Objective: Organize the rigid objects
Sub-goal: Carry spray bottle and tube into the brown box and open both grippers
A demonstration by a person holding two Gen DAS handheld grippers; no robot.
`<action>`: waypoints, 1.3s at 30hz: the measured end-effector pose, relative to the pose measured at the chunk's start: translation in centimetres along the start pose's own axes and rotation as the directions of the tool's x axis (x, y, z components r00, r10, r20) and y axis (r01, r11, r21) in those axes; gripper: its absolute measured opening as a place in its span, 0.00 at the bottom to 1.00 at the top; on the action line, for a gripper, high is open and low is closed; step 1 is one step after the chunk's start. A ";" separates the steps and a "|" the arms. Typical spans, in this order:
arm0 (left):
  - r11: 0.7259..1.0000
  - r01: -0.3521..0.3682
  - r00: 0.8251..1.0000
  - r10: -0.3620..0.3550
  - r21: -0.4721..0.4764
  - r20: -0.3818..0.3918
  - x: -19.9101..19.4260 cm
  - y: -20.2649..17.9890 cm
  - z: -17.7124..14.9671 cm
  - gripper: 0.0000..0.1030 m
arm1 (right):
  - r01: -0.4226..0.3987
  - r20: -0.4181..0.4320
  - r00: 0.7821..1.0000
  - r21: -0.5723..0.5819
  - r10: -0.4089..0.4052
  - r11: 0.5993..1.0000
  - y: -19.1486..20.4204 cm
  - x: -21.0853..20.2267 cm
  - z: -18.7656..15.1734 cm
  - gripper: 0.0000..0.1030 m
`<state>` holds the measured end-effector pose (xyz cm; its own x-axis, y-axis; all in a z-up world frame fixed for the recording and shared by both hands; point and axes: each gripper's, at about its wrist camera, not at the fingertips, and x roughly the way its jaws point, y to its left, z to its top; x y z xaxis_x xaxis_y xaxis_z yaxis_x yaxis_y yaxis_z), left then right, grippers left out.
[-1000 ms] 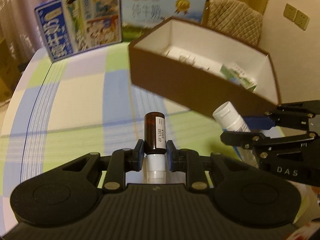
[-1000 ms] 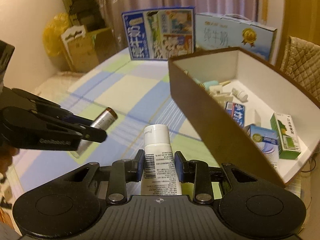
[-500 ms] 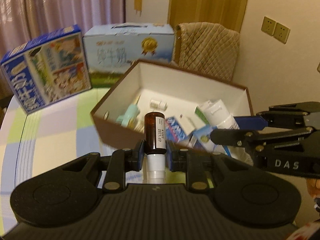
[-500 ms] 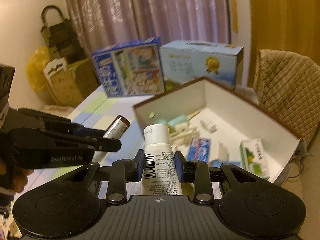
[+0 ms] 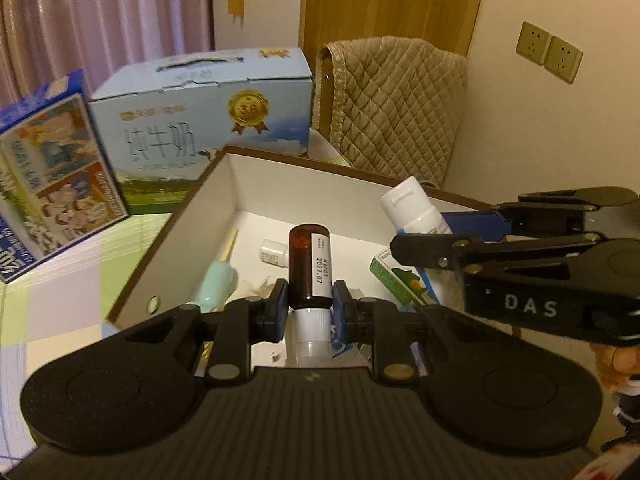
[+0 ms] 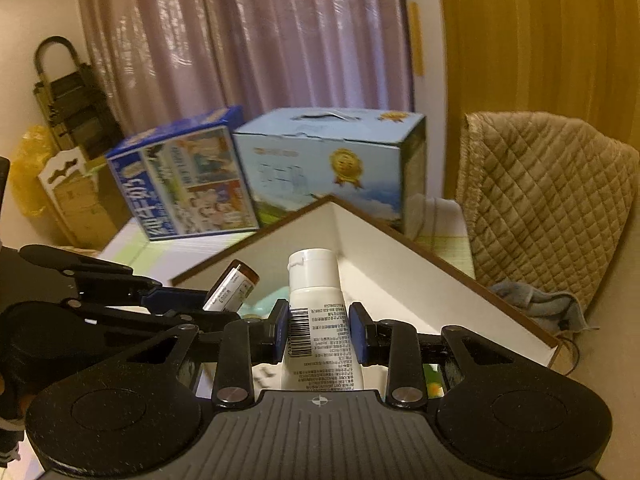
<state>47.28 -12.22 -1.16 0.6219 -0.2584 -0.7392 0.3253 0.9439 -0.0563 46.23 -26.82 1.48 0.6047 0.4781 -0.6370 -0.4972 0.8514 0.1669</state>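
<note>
My left gripper is shut on a small brown bottle with a white cap, held over the open brown box with a white inside. My right gripper is shut on a white tube with a barcode, also over the box. In the left wrist view the right gripper reaches in from the right with the white tube. The right wrist view shows the left gripper at the left with the brown bottle. Inside the box lie a mint toothbrush, a small white bottle and a green carton.
Two milk cartons stand behind the box: a dark blue one and a light blue one. A quilted chair back stands at the far right by the wall. The checked tablecloth lies left of the box.
Both grippers have travelled from beside the box to above its open top, each still holding its item. The box's inside now fills the middle of both views.
</note>
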 end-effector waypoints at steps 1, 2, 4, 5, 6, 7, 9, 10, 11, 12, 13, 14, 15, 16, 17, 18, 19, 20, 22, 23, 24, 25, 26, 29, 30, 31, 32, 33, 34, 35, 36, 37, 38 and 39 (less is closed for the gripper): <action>1.000 0.002 1.000 -0.002 0.000 -0.010 0.6 0.0 0.2 0.19 | 0.005 -0.006 1.000 0.005 -0.005 1.000 -0.4 0.5 0.0 0.28; 1.000 0.002 1.000 -0.002 0.004 -0.020 1.4 -0.1 0.5 0.19 | 0.010 -0.015 1.000 0.011 -0.010 1.000 -0.9 1.0 0.0 0.28; 1.000 0.002 0.999 -0.002 0.013 -0.037 2.7 -0.2 0.8 0.19 | 0.021 -0.033 0.999 0.021 -0.020 1.000 -1.7 2.0 0.0 0.28; 1.000 0.000 0.999 0.001 0.018 -0.048 3.4 -0.3 1.0 0.19 | 0.024 -0.043 0.999 0.029 -0.023 0.999 -2.1 2.6 0.0 0.28; 1.000 -0.002 0.998 0.004 0.022 -0.057 3.9 -0.3 1.2 0.19 | 0.028 -0.053 0.998 0.038 -0.026 0.999 -2.6 3.1 0.0 0.28; 1.000 -0.003 0.998 0.004 0.024 -0.063 4.5 -0.4 1.4 0.19 | 0.031 -0.062 0.998 0.044 -0.028 0.999 -3.0 3.6 0.0 0.28; 1.000 -0.003 0.997 0.005 0.030 -0.074 5.5 -0.4 1.7 0.19 | 0.040 -0.079 0.996 0.055 -0.035 0.998 -3.8 4.5 -0.2 0.28; 0.999 -0.004 0.997 0.007 0.034 -0.081 5.9 -0.4 1.8 0.19 | 0.044 -0.086 0.996 0.059 -0.038 0.997 -4.2 5.0 -0.2 0.28; 0.999 -0.006 0.996 0.009 0.039 -0.086 6.4 -0.4 1.9 0.19 | 0.047 -0.093 0.995 0.063 -0.041 0.997 -4.5 5.3 -0.3 0.28; 0.999 -0.007 0.996 0.011 0.043 -0.091 6.9 -0.5 2.1 0.19 | 0.052 -0.100 0.994 0.069 -0.045 0.996 -4.8 5.7 -0.3 0.28; 0.999 -0.009 0.995 0.013 0.045 -0.097 7.3 -0.5 2.2 0.19 | 0.056 -0.105 0.993 0.073 -0.048 0.996 -5.1 6.0 -0.4 0.28; 0.999 -0.009 0.995 0.014 0.047 -0.102 7.7 -0.5 2.3 0.19 | 0.059 -0.111 0.993 0.079 -0.050 0.995 -5.5 6.3 -0.4 0.28; 0.999 -0.009 0.994 0.014 0.047 -0.106 8.1 -0.5 2.5 0.19 | 0.060 -0.115 0.992 0.085 -0.050 0.995 -5.8 6.6 -0.4 0.28; 0.999 -0.009 0.994 0.014 0.046 -0.110 8.4 -0.5 2.6 0.19 | 0.062 -0.119 0.992 0.089 -0.051 0.994 -6.1 6.9 -0.4 0.28; 0.999 -0.009 0.993 0.014 0.046 -0.114 8.8 -0.5 2.7 0.19 | 0.064 -0.123 0.991 0.092 -0.052 0.994 -6.2 7.1 -0.4 0.28; 0.999 -0.009 0.993 0.014 0.047 -0.116 9.1 -0.5 2.9 0.19 | 0.066 -0.126 0.991 0.095 -0.054 0.993 -6.4 7.3 -0.4 0.28; 0.999 -0.010 0.993 0.016 0.049 -0.119 9.5 -0.5 3.0 0.19 | 0.068 -0.129 0.990 0.097 -0.055 0.993 -6.5 7.5 -0.4 0.28; 0.999 -0.010 0.993 0.016 0.051 -0.121 9.7 -0.6 3.1 0.18 | 0.069 -0.132 0.990 0.101 -0.056 0.992 -6.7 7.7 -0.4 0.28; 0.998 -0.015 0.993 0.021 0.055 -0.120 10.3 -0.6 3.3 0.18 | 0.071 -0.137 0.989 0.110 -0.056 0.991 -6.9 8.1 -0.3 0.28; 0.998 -0.011 0.993 0.017 0.054 -0.118 10.5 -0.5 3.4 0.18 | 0.073 -0.139 0.989 0.112 -0.057 0.991 -7.0 8.2 -0.3 0.28; 0.999 -0.005 0.993 0.011 0.053 -0.115 10.6 -0.4 3.5 0.18 | 0.073 -0.141 0.988 0.115 -0.057 0.991 -7.2 8.3 -0.3 0.28; 0.999 -0.002 0.994 0.007 0.050 -0.110 10.8 -0.3 3.5 0.19 | 0.073 -0.142 0.988 0.116 -0.057 0.991 -7.3 8.4 -0.3 0.28; 0.999 0.000 0.994 0.005 0.046 -0.109 10.9 -0.2 3.6 0.21 | 0.072 -0.144 0.988 0.118 -0.055 0.990 -7.4 8.5 -0.2 0.28; 0.999 -0.022 0.994 0.026 0.039 -0.106 11.2 0.2 3.7 0.34 | 0.073 -0.148 0.988 0.121 -0.055 0.990 -7.6 8.8 -0.2 0.28; 0.999 -0.029 0.994 0.033 0.036 -0.106 11.2 0.4 3.6 0.35 | 0.072 -0.150 0.987 0.123 -0.053 0.990 -7.6 8.8 -0.2 0.28; 0.999 -0.030 0.994 0.034 0.033 -0.109 11.2 0.6 3.6 0.35 | 0.070 -0.152 0.987 0.127 -0.050 0.989 -7.7 8.9 -0.2 0.28; 0.999 -0.032 0.993 0.035 0.030 -0.113 11.3 0.7 3.5 0.35 | 0.069 -0.155 0.987 0.129 -0.049 0.989 -7.7 9.0 -0.2 0.28; 0.999 -0.035 0.992 0.038 0.028 -0.117 11.3 0.9 3.4 0.35 | 0.068 -0.157 0.986 0.127 -0.048 0.990 -7.6 9.0 -0.2 0.28; 0.999 -0.038 0.992 0.041 0.026 -0.119 11.2 1.1 3.3 0.35 | 0.069 -0.159 0.986 0.125 -0.049 0.990 -7.6 9.1 -0.2 0.28; 0.999 -0.040 0.992 0.042 0.025 -0.120 11.2 1.2 3.2 0.36 | 0.073 -0.160 0.986 0.126 -0.053 0.989 -7.6 9.3 -0.2 0.28; 0.999 -0.041 0.992 0.044 0.024 -0.121 11.1 1.3 3.1 0.38 | 0.076 -0.161 0.985 0.127 -0.055 0.989 -7.6 9.4 -0.2 0.28; 0.999 -0.043 0.992 0.045 0.023 -0.121 11.0 1.4 3.0 0.41 | 0.078 -0.162 0.985 0.129 -0.057 0.989 -7.6 9.5 -0.1 0.29; 0.999 -0.045 0.992 0.048 0.024 -0.121 10.8 1.5 2.9 0.43 | 0.078 -0.160 0.986 0.132 -0.057 0.988 -7.6 9.6 0.0 0.29; 0.999 -0.045 0.992 0.048 0.024 -0.119 10.6 1.6 2.8 0.44 | 0.078 -0.159 0.986 0.135 -0.056 0.988 -7.6 9.7 0.0 0.29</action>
<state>56.43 -14.02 -7.23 0.5474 -0.1865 -0.8158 0.3141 0.9494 -0.0063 55.91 -28.68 -5.94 0.5251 0.3889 -0.7570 -0.3598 0.9075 0.2166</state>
